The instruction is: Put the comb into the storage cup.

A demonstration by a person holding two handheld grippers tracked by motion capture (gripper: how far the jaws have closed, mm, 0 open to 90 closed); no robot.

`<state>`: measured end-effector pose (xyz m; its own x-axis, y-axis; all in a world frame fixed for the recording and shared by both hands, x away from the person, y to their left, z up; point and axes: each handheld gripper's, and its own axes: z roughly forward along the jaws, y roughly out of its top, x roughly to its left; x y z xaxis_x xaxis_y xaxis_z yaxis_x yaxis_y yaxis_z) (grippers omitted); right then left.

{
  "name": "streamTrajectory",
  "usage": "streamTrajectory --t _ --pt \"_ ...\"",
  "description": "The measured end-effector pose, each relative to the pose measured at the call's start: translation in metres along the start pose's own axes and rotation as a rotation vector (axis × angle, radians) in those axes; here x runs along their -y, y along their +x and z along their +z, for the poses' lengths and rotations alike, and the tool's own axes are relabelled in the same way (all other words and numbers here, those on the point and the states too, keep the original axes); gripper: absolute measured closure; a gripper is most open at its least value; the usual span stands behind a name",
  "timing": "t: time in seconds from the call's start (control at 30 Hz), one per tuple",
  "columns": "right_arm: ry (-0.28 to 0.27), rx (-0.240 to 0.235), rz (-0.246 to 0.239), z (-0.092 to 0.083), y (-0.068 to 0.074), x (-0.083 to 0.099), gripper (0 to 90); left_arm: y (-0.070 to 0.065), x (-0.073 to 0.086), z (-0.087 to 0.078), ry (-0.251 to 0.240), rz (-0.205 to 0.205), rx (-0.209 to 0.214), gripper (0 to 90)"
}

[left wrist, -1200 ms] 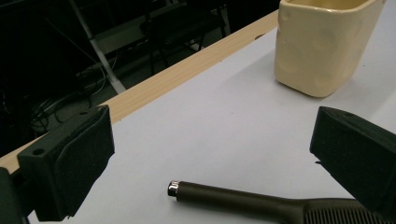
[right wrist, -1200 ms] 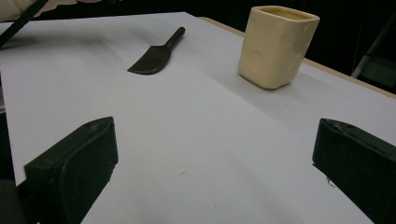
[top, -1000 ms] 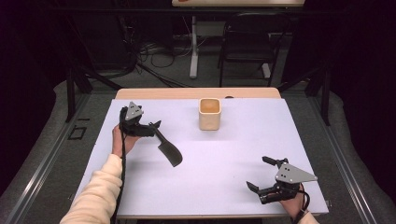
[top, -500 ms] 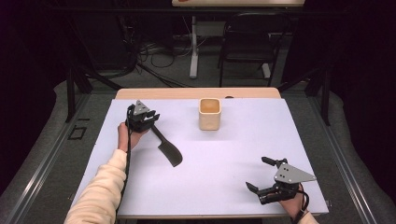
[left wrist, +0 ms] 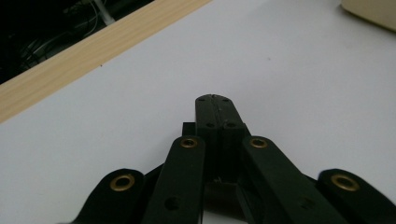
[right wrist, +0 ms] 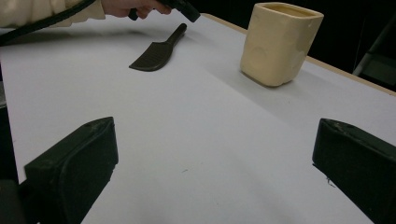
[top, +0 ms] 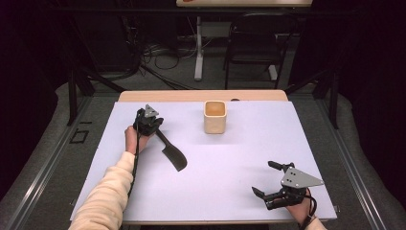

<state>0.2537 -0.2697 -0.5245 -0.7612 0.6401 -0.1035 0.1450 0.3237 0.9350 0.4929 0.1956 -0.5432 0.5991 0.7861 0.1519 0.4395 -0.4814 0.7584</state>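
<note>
A black spatula (top: pixel 171 152) lies flat on the white table sheet (top: pixel 249 143), left of centre, with its handle pointing to the far left. My left gripper (top: pixel 158 124) hovers at the handle's end. Its jaws have just been closing and now meet tip to tip in the left gripper view (left wrist: pixel 215 100) with nothing between them. From the right gripper view, the left gripper (right wrist: pixel 185 9) sits just above the spatula (right wrist: pixel 156 53). A cream cup (top: pixel 214 116) stands upright at the back centre. My right gripper (top: pixel 262 177) rests open at the front right, empty.
A wooden table edge (top: pixel 191 96) runs along the back of the sheet. Beyond it stand a chair (top: pixel 253 52) and loose cables (top: pixel 158 52) on the floor. The cream cup (right wrist: pixel 280 42) is right of the spatula.
The left gripper's jaws went from spread wide to shut, and the hand shifted a little right and down toward the spatula handle. The spatula and the right gripper stayed put.
</note>
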Motion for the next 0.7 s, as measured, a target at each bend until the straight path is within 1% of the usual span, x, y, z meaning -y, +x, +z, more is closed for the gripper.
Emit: streamTrajectory --t 0.03,0.2,0.23,0.3,0.33,0.37,0.4,0.43,0.47,0.53,0.6,0.63,0.7 --pt "-0.003 0.002 0.0 -0.0002 0.0 0.0 0.0 0.0001 0.0004 0.0013 0.011 0.006 -0.004 90.0" --pt "-0.001 0.0 -0.002 -0.0001 -0.0006 0.0004 0.0 -0.0004 0.0027 0.0062 0.043 0.0 -0.017 90.0" --pt "-0.001 0.0 -0.002 -0.0001 -0.0006 0.0004 0.0 -0.0008 0.0029 0.0071 0.052 0.007 -0.023 90.0" --pt "0.0 0.001 -0.002 -0.0002 -0.0007 0.0004 0.0 -0.0014 0.003 0.0076 0.063 0.006 -0.024 90.0" --pt "0.0 0.003 -0.002 -0.0002 -0.0007 0.0004 0.0 -0.0013 0.0029 0.0076 0.068 0.014 -0.026 90.0" --pt "0.001 0.004 -0.001 -0.0002 -0.0007 0.0003 0.0 -0.0013 0.003 0.0076 0.072 0.012 -0.024 90.0" --pt "0.002 0.004 -0.003 -0.0001 -0.0006 0.0003 0.0 -0.0016 0.0037 0.008 0.087 0.016 -0.017 90.0" --pt "0.002 0.004 -0.003 -0.0001 -0.0006 0.0003 0.0 -0.0016 0.0037 0.008 0.087 0.016 -0.017 90.0" --pt "0.004 0.005 -0.007 0.0 -0.0005 0.0002 0.0 -0.0017 0.0039 0.0077 0.102 0.024 -0.015 90.0" --pt "0.004 0.007 -0.006 -0.0001 -0.0003 0.0001 0.0 -0.0016 0.0057 0.0083 0.104 0.011 -0.01 90.0" --pt "0.005 0.008 -0.004 -0.0005 -0.0001 0.0002 0.0 -0.0008 0.007 0.0082 0.116 0.019 -0.014 90.0" --pt "0.004 0.008 -0.004 -0.0008 0.0 0.0002 0.0 -0.0012 0.0077 0.0082 0.117 0.011 -0.014 90.0" --pt "0.004 0.007 -0.004 -0.001 0.0 0.0002 0.0 -0.0014 0.0089 0.008 0.122 0.014 -0.014 90.0"
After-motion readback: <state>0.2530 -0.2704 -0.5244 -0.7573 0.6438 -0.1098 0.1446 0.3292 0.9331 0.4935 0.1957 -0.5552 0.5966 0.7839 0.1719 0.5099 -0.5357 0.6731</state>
